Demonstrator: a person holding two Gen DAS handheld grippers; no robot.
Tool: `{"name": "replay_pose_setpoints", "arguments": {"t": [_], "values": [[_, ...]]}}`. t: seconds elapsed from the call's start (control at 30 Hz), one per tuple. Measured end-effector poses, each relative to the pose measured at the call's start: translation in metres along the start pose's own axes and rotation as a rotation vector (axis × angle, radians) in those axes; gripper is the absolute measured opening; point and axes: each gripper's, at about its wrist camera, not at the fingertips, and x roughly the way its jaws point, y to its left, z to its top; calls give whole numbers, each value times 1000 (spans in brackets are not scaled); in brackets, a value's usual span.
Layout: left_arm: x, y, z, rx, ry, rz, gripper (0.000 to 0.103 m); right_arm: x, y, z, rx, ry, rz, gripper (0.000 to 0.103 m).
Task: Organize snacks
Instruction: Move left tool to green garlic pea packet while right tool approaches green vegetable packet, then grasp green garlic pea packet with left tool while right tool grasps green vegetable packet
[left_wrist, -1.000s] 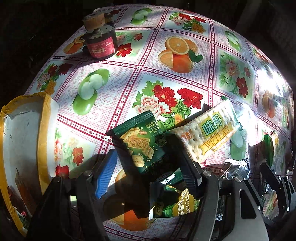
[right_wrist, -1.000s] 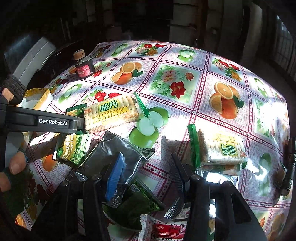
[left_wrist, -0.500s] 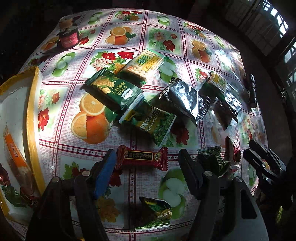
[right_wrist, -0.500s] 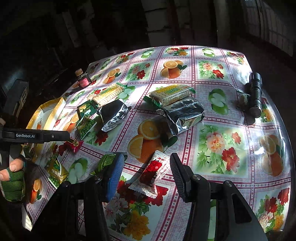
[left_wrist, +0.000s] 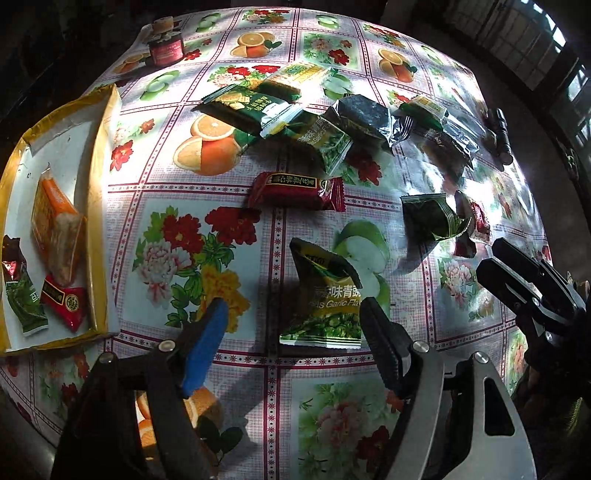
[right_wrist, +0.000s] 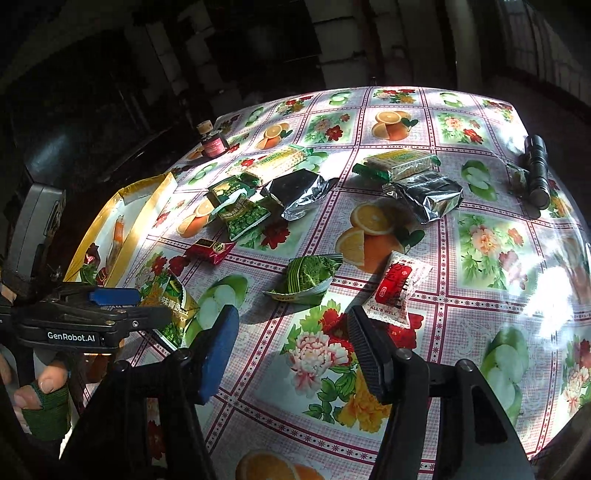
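Observation:
My left gripper (left_wrist: 291, 325) is open and empty, just short of a green pea snack bag (left_wrist: 323, 302) that lies on the flowered tablecloth. A dark red bar (left_wrist: 295, 186) lies beyond it. A yellow-rimmed tray (left_wrist: 94, 229) at the left holds several snacks. My right gripper (right_wrist: 291, 332) is open and empty above the cloth, near a red-and-white packet (right_wrist: 397, 291) and a green packet (right_wrist: 306, 278). The left gripper shows in the right wrist view (right_wrist: 122, 306), beside the pea bag (right_wrist: 173, 310).
More snacks lie further back: cracker packs (right_wrist: 399, 162), silver bags (right_wrist: 428, 197), a dark green biscuit pack (left_wrist: 245, 107). A jar (left_wrist: 166, 46) stands at the far left corner. A black flashlight (right_wrist: 535, 170) lies at the right edge. The right gripper shows in the left view (left_wrist: 517, 277).
Both grippers have pulled back from the snack pile toward the near side of the table. The left gripper has come down close to the pea bag.

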Motion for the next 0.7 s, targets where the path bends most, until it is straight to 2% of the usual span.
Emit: {"name": "replay_pose_setpoints", "arguments": {"t": [0.2, 0.43, 0.53, 0.6, 0.7], "values": [[0, -6, -4, 39, -16, 4, 75, 16, 0, 10, 27, 9, -11, 61], [1, -1, -3, 34, -17, 6, 76, 60, 6, 27, -15, 78, -146, 61], [7, -8, 2, 48, -13, 14, 77, 68, 5, 26, -21, 90, -154, 53], [13, -13, 4, 60, -7, 23, 77, 69, 6, 25, -39, 83, -175, 37], [22, -21, 6, 77, -3, 51, 76, 66, 4, 24, -49, 76, -170, 34]]}}
